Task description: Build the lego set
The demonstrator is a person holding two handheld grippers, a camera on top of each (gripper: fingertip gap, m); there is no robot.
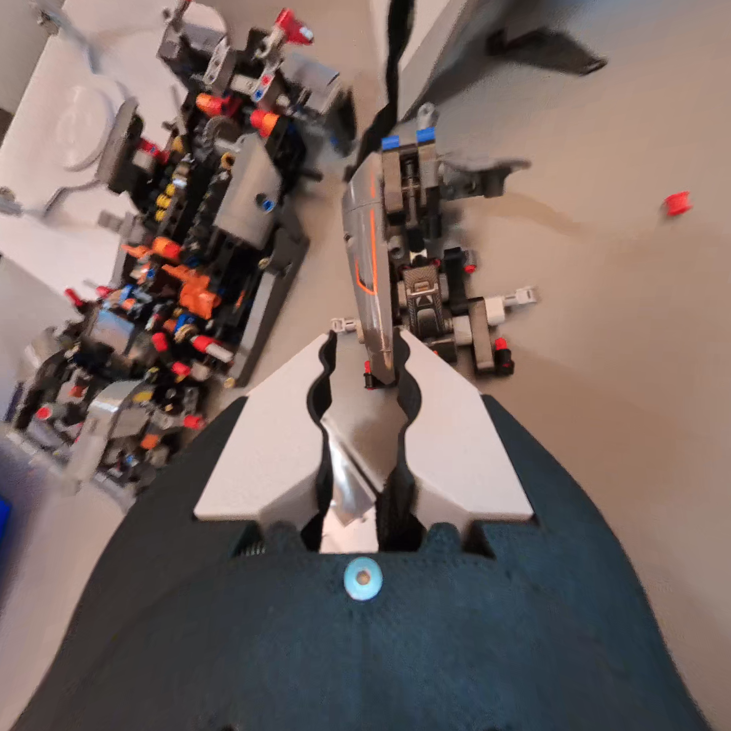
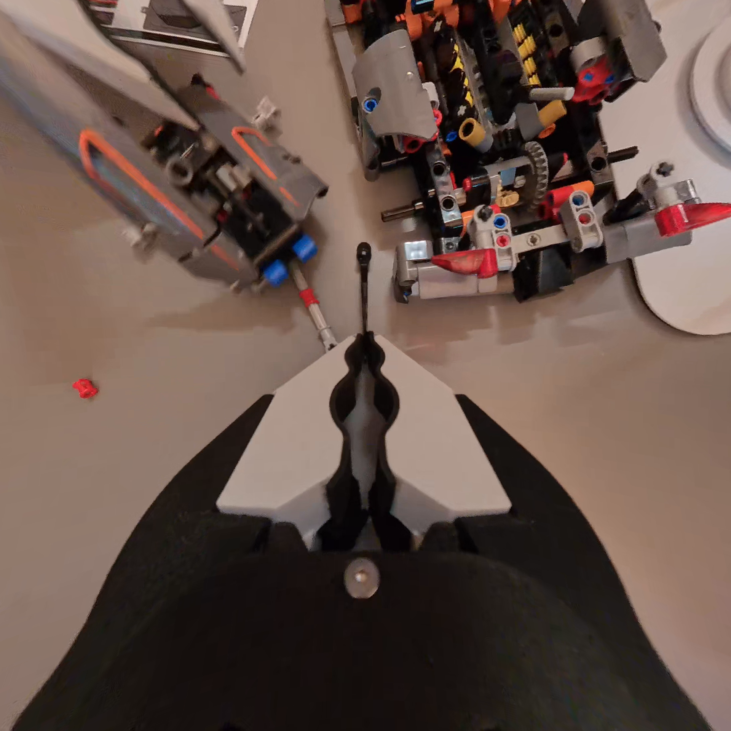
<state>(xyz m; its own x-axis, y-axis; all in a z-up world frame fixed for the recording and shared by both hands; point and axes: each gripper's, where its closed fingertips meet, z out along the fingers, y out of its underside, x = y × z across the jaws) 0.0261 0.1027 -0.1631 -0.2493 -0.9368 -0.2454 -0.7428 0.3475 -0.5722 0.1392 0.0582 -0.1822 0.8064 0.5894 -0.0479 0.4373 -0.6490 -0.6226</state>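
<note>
In the left wrist view my left gripper (image 1: 366, 341) stands around the near tip of a grey panel with orange lines (image 1: 368, 253). The panel belongs to a small grey and black sub-assembly (image 1: 431, 245) on the table. The panel lies against the right pad (image 1: 409, 379), and the left pad (image 1: 320, 379) stands apart from it. In the right wrist view my right gripper (image 2: 364, 339) is shut on a thin black rod with a ball end (image 2: 363, 285) that points forward. The same sub-assembly (image 2: 190, 190) lies to its left. The large model (image 2: 514, 138) is ahead to the right, and also shows in the left wrist view (image 1: 190, 237).
A small red piece (image 1: 677, 203) lies loose on the table, also in the right wrist view (image 2: 85, 388). A grey axle with a red bush (image 2: 312, 312) sticks out of the sub-assembly. A white plate (image 1: 79, 126) and a white mat (image 2: 692, 300) lie beside the model. Some 12 cm of space lies between my two pairs of fingers.
</note>
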